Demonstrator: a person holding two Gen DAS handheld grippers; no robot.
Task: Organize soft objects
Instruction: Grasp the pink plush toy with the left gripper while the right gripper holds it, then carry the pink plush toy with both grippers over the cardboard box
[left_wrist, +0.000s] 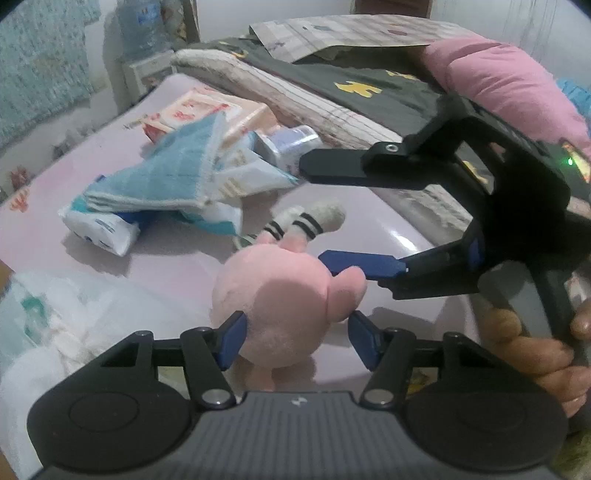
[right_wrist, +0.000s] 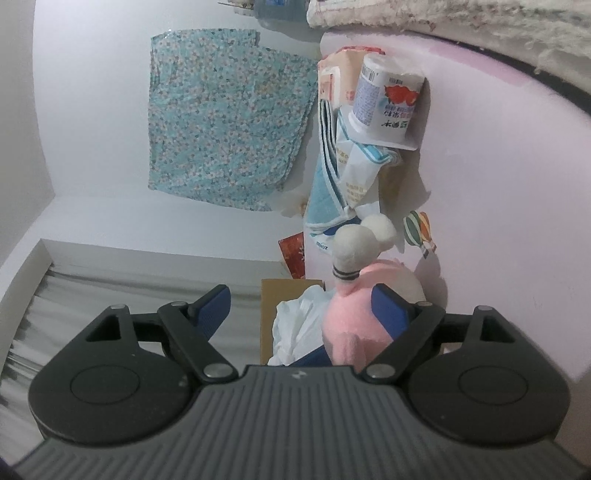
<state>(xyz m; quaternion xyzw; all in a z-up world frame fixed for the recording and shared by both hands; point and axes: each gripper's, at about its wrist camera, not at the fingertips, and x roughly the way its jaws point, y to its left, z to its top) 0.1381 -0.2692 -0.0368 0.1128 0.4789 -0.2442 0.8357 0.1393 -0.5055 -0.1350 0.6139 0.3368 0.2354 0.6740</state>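
Observation:
A pink plush toy (left_wrist: 280, 314) stands on the pale pink bed sheet (left_wrist: 166, 266) with its white, black-striped feet (left_wrist: 314, 219) pointing away. My left gripper (left_wrist: 295, 339) has the plush's body between its blue pads (left_wrist: 232, 338), which touch it on both sides. From the right my right gripper (left_wrist: 314, 212) reaches in, open wide. Its lower blue finger (left_wrist: 362, 264) lies against the plush's pink stub, and its upper finger is above the feet. In the right wrist view the plush (right_wrist: 351, 325) rests against the right pad of that open gripper (right_wrist: 301, 306).
A heap of blue cloth (left_wrist: 166, 177), tissue packs (left_wrist: 99, 229) and a white bottle (right_wrist: 384, 99) lies beyond the plush. A white plastic bag (left_wrist: 44, 325) sits in a cardboard box (right_wrist: 269, 295) at the near left. Folded blankets (left_wrist: 295, 96) and a pink pillow (left_wrist: 509, 85) line the far side.

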